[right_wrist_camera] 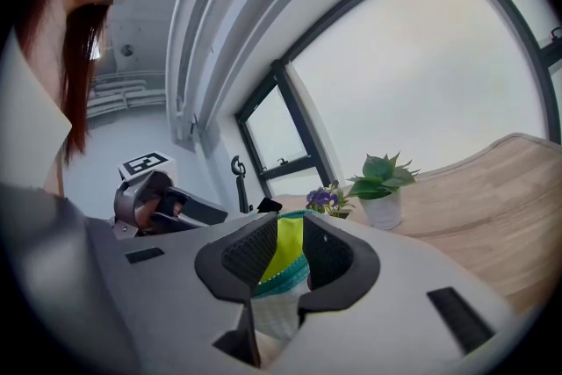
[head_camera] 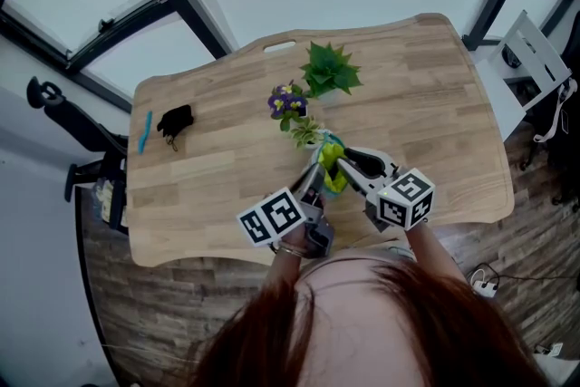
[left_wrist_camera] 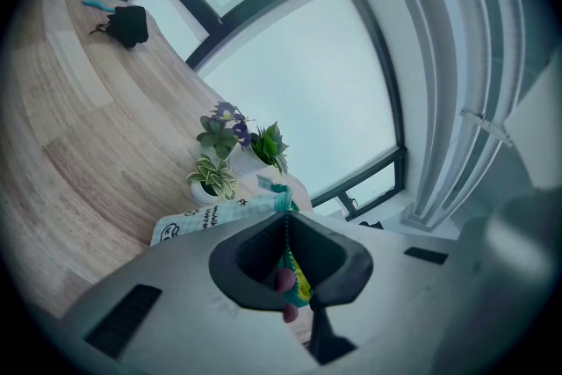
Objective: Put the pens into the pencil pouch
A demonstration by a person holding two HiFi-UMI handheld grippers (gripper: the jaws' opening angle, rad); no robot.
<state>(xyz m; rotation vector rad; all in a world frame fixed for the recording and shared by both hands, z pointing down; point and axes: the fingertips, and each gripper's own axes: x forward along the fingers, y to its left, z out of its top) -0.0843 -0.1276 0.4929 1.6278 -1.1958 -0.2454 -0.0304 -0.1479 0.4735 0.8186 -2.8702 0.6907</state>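
Noted pencil pouch (head_camera: 332,166) at tabletop's (head_camera: 435,104) 6 o'clock, zipper edge clamped in closed left hand-held gripper (head_camera: 314,179), rim between part-open jaws of right hand-held gripper (head_camera: 350,164); 1 blue pen (head_camera: 145,132) at 9 o'clock.

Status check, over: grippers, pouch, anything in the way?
Left gripper shut on pouch zipper edge. Right gripper open, pouch rim between. Blue pen far left on table, beside black item. Potted plants just beyond pouch.
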